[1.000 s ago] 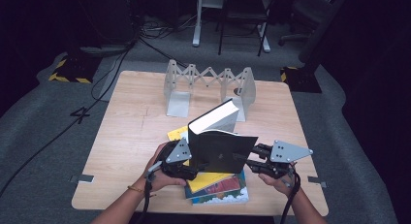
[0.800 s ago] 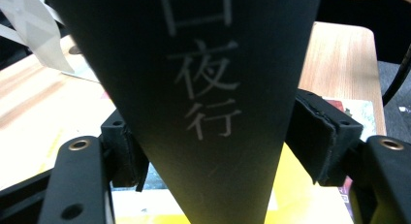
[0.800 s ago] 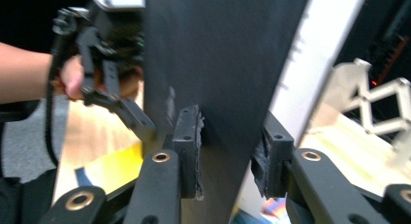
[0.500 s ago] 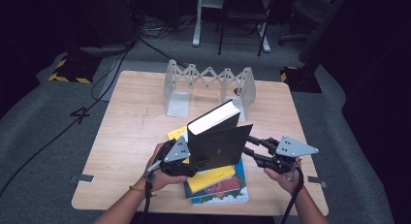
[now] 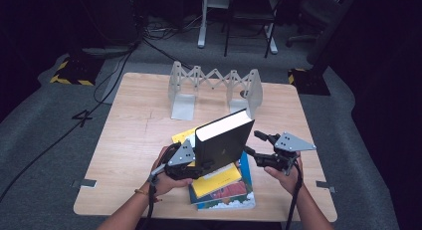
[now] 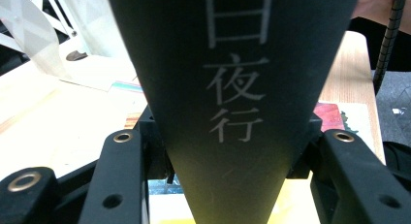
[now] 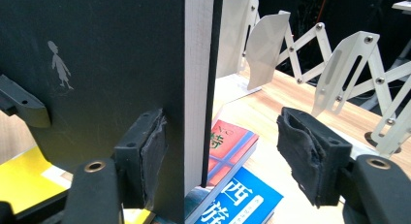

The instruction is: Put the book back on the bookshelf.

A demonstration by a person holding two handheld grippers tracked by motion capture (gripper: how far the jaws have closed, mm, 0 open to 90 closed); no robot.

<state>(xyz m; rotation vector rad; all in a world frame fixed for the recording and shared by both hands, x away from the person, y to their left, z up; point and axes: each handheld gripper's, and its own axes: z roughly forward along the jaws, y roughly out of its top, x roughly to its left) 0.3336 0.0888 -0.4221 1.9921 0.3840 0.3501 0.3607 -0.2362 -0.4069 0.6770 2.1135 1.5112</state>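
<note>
A black hardcover book [image 5: 226, 145] stands upright on a stack of flat books near the table's front. My left gripper [image 5: 203, 166] has just been closing and is now shut on its lower spine. In the left gripper view the spine [image 6: 232, 112], with pale printed characters, sits between both jaws. My right gripper [image 5: 254, 144] is at the book's right edge, and its jaws have just been opening. In the right gripper view the page edge [image 7: 198, 64] lies between the pads. The left pad [image 7: 152, 156] is near the cover and the right pad [image 7: 305, 151] is well clear.
The stack under the book holds a yellow book [image 5: 219, 177], a red one [image 7: 232, 146] and a blue one [image 7: 242, 200]. A white expanding book rack [image 5: 214, 83] stands at the back of the wooden table [image 5: 129, 140]. Chairs and cables lie beyond the table.
The right gripper's jaws have opened off the book's edge and the hand has drawn slightly right and down. The left jaws have closed in on the spine. The book stays upright.
</note>
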